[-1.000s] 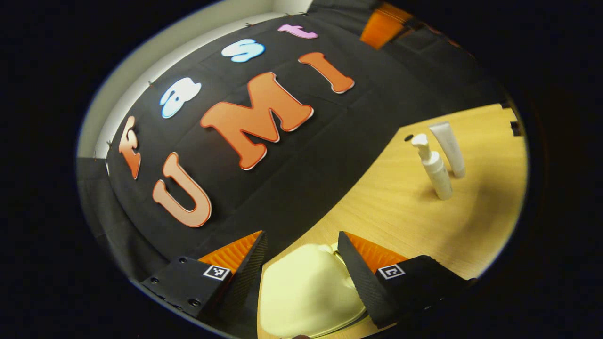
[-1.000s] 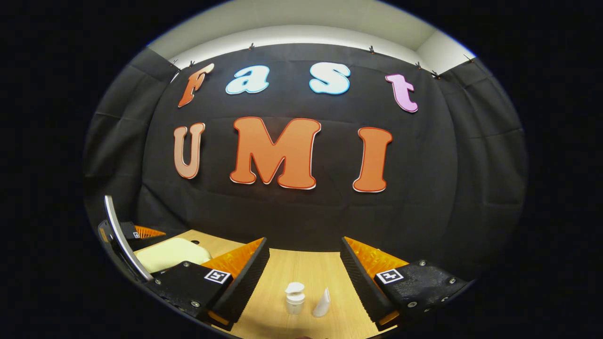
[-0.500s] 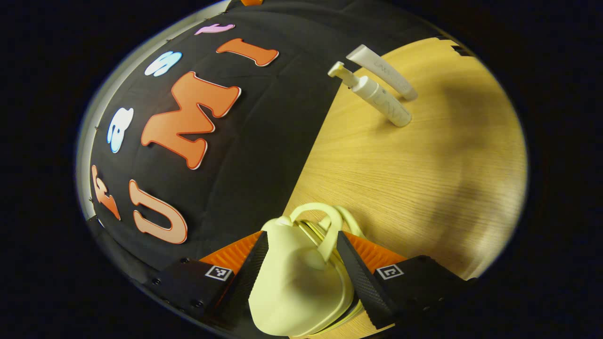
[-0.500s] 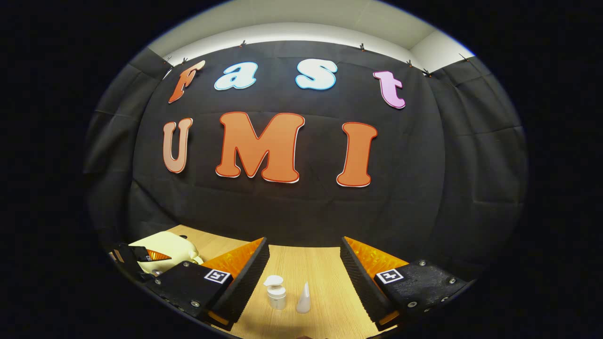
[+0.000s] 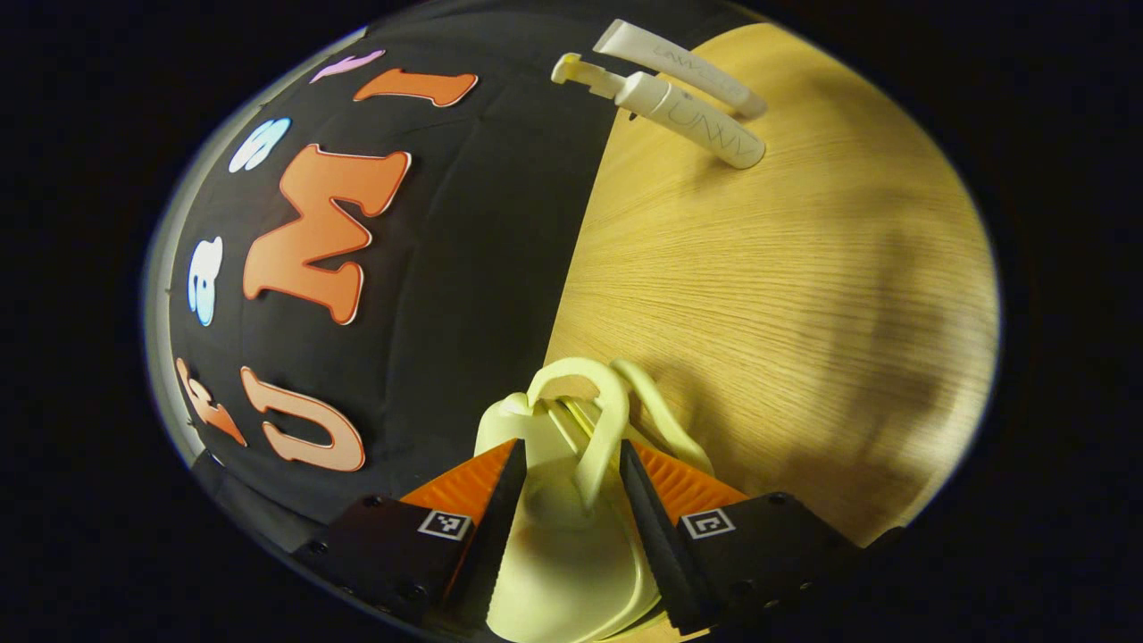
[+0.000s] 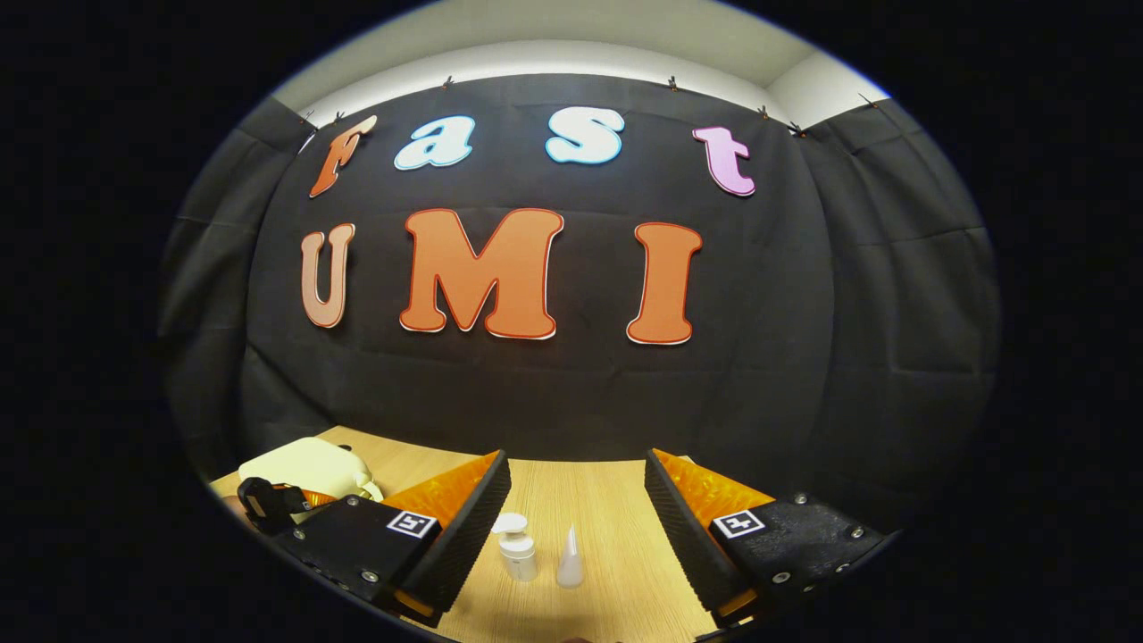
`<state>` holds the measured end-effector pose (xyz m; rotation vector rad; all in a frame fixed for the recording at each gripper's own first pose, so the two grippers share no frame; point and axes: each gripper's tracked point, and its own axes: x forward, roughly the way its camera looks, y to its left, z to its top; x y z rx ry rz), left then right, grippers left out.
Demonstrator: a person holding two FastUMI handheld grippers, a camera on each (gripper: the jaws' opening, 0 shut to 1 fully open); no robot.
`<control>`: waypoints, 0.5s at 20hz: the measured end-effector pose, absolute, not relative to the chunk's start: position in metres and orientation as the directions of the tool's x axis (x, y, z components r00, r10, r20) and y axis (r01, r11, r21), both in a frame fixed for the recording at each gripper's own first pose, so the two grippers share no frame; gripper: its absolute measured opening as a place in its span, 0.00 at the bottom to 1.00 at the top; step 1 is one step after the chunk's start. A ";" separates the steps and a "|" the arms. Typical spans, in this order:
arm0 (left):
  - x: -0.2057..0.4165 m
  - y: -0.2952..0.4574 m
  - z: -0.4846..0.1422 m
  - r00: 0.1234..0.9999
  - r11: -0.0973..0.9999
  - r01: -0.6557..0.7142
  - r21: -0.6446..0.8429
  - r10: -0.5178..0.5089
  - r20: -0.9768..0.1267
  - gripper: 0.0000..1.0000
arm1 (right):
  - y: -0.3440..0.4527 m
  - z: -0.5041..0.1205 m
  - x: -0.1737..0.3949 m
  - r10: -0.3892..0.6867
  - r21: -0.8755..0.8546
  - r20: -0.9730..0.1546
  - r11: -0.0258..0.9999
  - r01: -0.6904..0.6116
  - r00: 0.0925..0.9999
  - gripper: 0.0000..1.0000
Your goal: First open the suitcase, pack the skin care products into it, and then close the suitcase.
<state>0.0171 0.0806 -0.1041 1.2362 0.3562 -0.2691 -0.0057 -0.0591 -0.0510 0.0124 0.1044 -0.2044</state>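
The pale yellow suitcase point(image 5: 558, 545), a small rounded shell case, lies closed on the wooden table point(image 5: 786, 295) close to the table's back edge, where the wood meets the black cloth wall point(image 5: 500, 232). Its two looped handles point(image 5: 600, 420) stand up from the seam. The left gripper point(image 5: 564, 478) sits over the case with its fingers point(image 5: 496, 518) spread on either side of the nearer handle; whether they touch the handle or the shell cannot be told.

In the right gripper view the case point(image 6: 308, 469) lies at the table's left end, with the left gripper point(image 6: 272, 502) just in front of it. The right gripper point(image 6: 576, 518) hovers with its fingers point(image 6: 464, 527) wide apart and nothing between them.

Past it stand the white pump bottle point(image 6: 515, 546) and the white tube point(image 6: 569, 558), upright and just beside each other, well apart from the case. In the left gripper view the same pump bottle point(image 5: 688, 116) and tube point(image 5: 688, 67) stand near the back edge, with a broad stretch of bare wood between them and the suitcase.
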 end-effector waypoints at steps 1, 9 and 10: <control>0.016 0.081 -0.103 0.910 0.293 0.398 0.869 -0.008 -0.414 0.66 | -0.059 -0.051 -0.007 -0.200 0.000 -0.105 0.980 0.201 0.974 0.97; 0.021 0.078 -0.092 0.930 0.402 0.349 0.846 -0.041 -0.364 0.06 | -0.055 -0.058 -0.005 -0.202 0.001 -0.125 0.979 0.203 0.972 0.97; 0.021 0.079 -0.088 0.938 0.433 0.327 0.840 -0.038 -0.345 0.07 | -0.053 -0.058 -0.004 -0.201 -0.003 -0.126 0.979 0.202 0.972 0.97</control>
